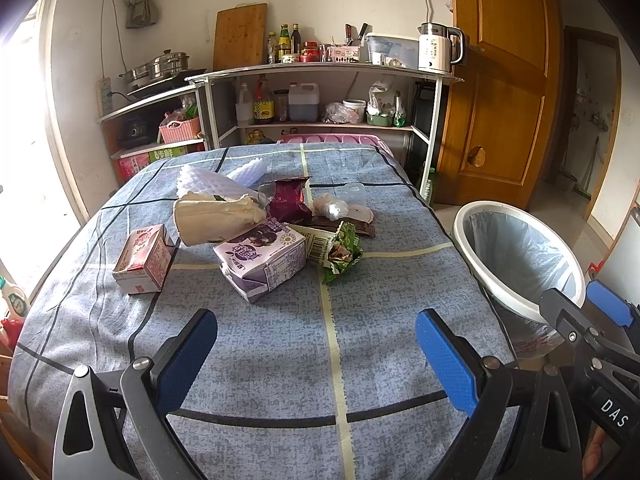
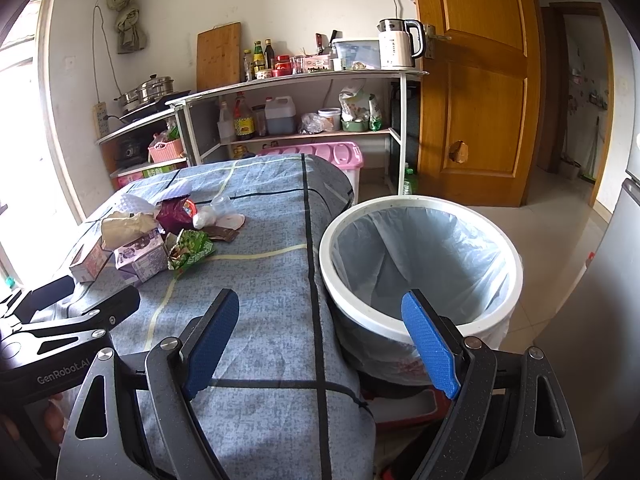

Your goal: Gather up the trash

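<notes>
A pile of trash lies mid-table on the blue cloth: a pink carton (image 1: 144, 258), a purple carton (image 1: 266, 262), a green wrapper (image 1: 340, 252), a beige paper bag (image 1: 218, 218), a maroon packet (image 1: 288, 200) and white foam (image 1: 212, 182). The pile also shows in the right wrist view, with the purple carton (image 2: 142, 256) and green wrapper (image 2: 192, 248). My left gripper (image 1: 316, 360) is open and empty above the near part of the table. My right gripper (image 2: 320, 336) is open and empty over the table's right edge, beside the white trash bin (image 2: 420, 320) lined with a plastic bag.
The bin (image 1: 516, 256) stands off the table's right edge. Shelves (image 1: 320, 68) with bottles, a kettle (image 1: 436, 48) and pots stand against the far wall. A pink tub (image 2: 320, 152) sits behind the table. A wooden door (image 2: 472, 80) is at right.
</notes>
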